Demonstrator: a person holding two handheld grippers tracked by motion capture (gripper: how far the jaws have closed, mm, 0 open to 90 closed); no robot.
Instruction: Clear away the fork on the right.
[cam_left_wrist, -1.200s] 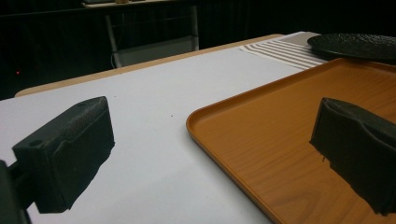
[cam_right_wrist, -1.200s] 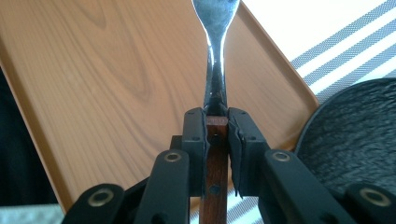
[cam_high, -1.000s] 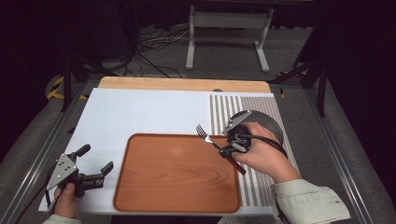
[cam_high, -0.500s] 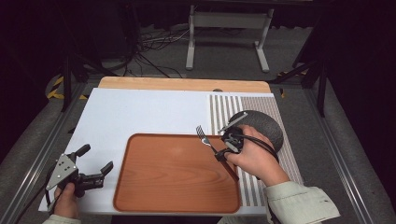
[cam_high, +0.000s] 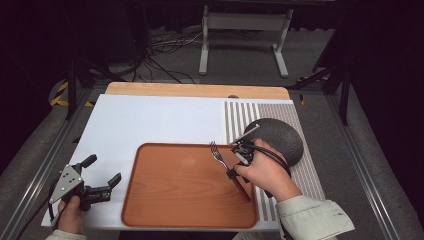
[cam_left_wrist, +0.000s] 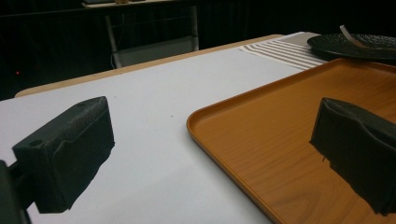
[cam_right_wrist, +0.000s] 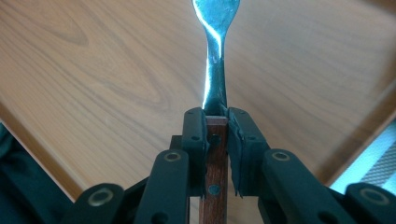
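I'm clamping the right gripper (cam_right_wrist: 216, 140) on the fork (cam_high: 226, 169) above the tray (cam_high: 175, 200); its view reveals the wooden handle. My left gripper (cam_high: 102, 175) is gaping empty.

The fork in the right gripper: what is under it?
Under the fork, clamped by the right gripper, lies the bare wooden tray. The hand covers the tray's right rim.

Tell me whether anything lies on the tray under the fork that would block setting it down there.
Nothing visible does. The right tongs are shut on the fork at its wooden handle, holding it over the right part of the tray, whose wooden surface is bare. The dark plate sits off the tray on the striped mat.
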